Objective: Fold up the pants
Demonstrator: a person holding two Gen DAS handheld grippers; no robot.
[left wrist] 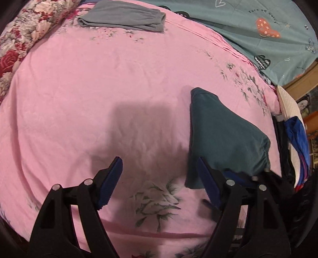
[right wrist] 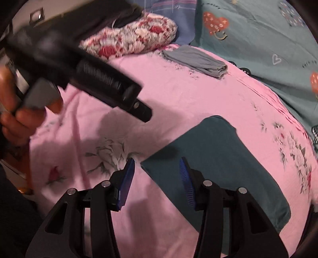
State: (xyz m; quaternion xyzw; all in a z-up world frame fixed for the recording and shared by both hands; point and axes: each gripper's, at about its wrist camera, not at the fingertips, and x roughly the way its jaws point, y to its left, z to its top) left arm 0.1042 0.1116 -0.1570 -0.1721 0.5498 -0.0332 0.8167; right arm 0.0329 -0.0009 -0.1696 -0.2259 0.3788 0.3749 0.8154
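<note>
While both grippers hang empty above the bed, the teal pants (right wrist: 216, 168) lie already folded into a compact, flat bundle on the pink floral sheet (left wrist: 99, 89), toward its right side. They look light, soft and limp, so I'd guess they will sag and slide open unless taken by a thick folded edge or the elastic waistband corner nearest the tools. The left gripper (left wrist: 159, 178) has its jaws standing wide over bare sheet, just beside the bundle; the right gripper (right wrist: 157, 178) has its blue pads apart, one over the near corner of the cloth, nothing pinched. A second grey folded garment (left wrist: 123, 16) rests well apart near the far edge. A red rose-patterned quilt (right wrist: 135, 37) and a blue-green heart-print cover (left wrist: 258, 23) border the sheet, and the mattress looks soft and slightly rumpled.
</note>
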